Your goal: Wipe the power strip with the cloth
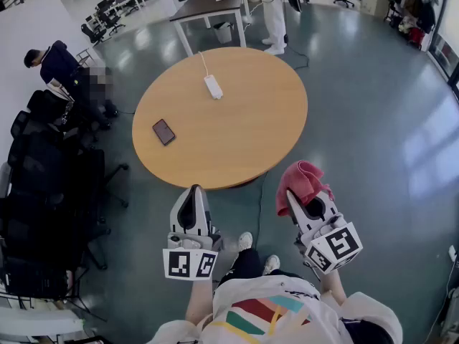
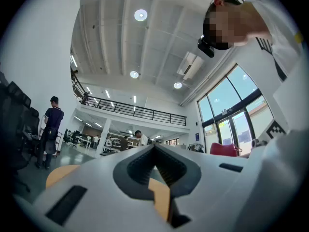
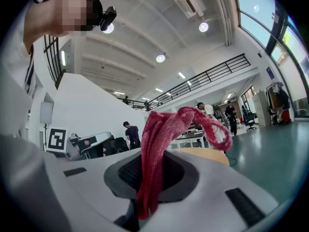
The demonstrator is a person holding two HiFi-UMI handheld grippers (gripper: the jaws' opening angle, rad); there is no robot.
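A white power strip (image 1: 213,86) with its cord lies on the far part of the round wooden table (image 1: 244,142). My right gripper (image 1: 292,196) is shut on a red cloth (image 1: 300,180), which bunches over its tip short of the table's near edge. In the right gripper view the cloth (image 3: 159,149) stands pinched between the jaws. My left gripper (image 1: 193,190) is shut and empty, held near the table's near edge; its closed jaws (image 2: 155,164) show with nothing between them.
A dark phone (image 1: 163,132) lies on the table's left side. Black chairs (image 1: 50,178) crowd the left. A second table (image 1: 211,6) and a standing person (image 1: 272,13) are beyond. Another person (image 1: 54,63) is at the far left.
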